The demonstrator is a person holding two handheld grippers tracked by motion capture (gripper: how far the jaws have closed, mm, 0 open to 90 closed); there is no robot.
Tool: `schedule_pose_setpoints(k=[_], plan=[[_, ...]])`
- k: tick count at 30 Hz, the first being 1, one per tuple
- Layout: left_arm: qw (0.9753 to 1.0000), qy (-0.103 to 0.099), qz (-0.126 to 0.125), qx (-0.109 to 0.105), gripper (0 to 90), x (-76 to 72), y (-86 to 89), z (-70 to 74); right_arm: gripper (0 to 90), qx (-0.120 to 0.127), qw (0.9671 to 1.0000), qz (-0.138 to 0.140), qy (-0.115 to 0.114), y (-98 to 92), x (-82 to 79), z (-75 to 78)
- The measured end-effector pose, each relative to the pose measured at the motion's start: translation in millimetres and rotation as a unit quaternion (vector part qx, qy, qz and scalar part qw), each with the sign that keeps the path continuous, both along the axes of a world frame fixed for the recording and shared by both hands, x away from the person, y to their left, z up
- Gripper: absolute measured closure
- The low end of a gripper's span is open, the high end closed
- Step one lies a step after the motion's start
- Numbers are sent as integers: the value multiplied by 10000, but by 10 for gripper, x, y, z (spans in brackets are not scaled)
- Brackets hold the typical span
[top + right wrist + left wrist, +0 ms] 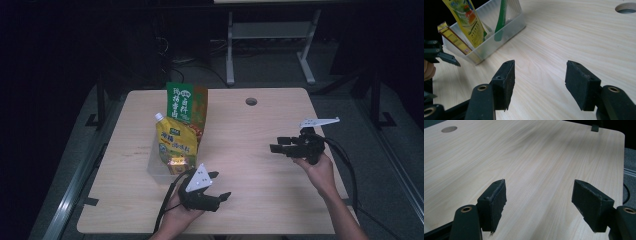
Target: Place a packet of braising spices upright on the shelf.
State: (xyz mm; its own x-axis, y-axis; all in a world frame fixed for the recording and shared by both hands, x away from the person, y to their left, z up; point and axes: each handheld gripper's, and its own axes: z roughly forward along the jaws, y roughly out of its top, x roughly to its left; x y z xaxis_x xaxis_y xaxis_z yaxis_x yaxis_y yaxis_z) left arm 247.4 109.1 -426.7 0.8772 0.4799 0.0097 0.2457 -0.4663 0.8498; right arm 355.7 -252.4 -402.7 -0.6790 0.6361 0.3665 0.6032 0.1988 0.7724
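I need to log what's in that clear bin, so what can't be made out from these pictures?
- High view: small print on the yellow spouted pouch and the green packet is too small to read.
- High view: the clear bin floor is hidden by the pouch.
- Right gripper view: both packs' tops are cut off by the upper edge.
- High view: the room beyond the table is too dark.

I see my left tongs (220, 185) low at the frame's bottom centre, jaws spread wide and empty. My right tongs (278, 144) sit at middle right, jaws also apart, pointing left.
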Motion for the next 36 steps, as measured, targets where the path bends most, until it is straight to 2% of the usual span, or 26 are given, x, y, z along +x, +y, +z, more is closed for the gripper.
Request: schedule_pose_setpoints(k=[17,23,32,36], plan=[[10000,15,46,22,270,1,14,-8,390,149,9997,-197,54,-253,-288,-187],[10000,-10,47,23,269,-2,23,-6,384,192,9994,-230,150,-298,-399,-260],[10000,10,29,26,269,-22,20,-13,373,162,9994,-190,259,-329,-612,-382],[10000,-29,28,68,268,-34,24,-15,366,112,9995,-237,179,-348,-693,-406]])
